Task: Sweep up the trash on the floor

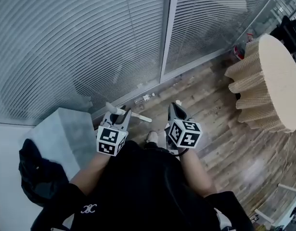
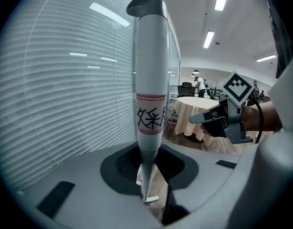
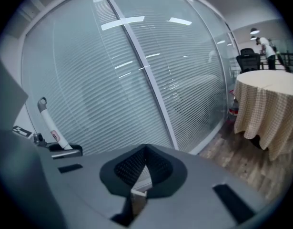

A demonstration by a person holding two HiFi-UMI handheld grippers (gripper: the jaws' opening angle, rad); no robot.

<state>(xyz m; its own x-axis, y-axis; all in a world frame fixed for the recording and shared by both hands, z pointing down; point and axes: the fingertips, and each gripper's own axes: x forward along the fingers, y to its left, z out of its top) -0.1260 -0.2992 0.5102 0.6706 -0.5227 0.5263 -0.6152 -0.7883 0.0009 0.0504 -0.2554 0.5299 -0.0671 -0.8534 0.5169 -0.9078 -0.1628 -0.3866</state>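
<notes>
- The left gripper [image 1: 118, 113] has its jaws clamped on a white tool handle [image 2: 149, 80]. The handle has a grey cap and a red-edged label with handwritten marks, and it stands up out of the jaws in the left gripper view.
- The handle's working end shows in no view, so I cannot tell whether this is the broom or the dustpan.
- The right gripper [image 1: 175, 110] has its jaws drawn together with nothing between them. It is held level with the left gripper, just to its right.
- The trash [image 1: 144, 99] is a small cluster of pale scraps on the wood floor [image 1: 220, 129]. It lies at the foot of the glass wall [image 1: 90, 42], just beyond both grippers.
- A grey cabinet [image 1: 61, 129] stands near left, and a round table with a checked cloth [image 1: 270, 81] stands far right.
- Step in hand, as I judge it: the tool is taken up and the sweeping is not yet begun, since the scraps lie loose by the wall.
- The next move calls for lowering the tool's working end to the floor behind the scraps. The empty right gripper is free to steady the handle or fetch a second tool.
</notes>
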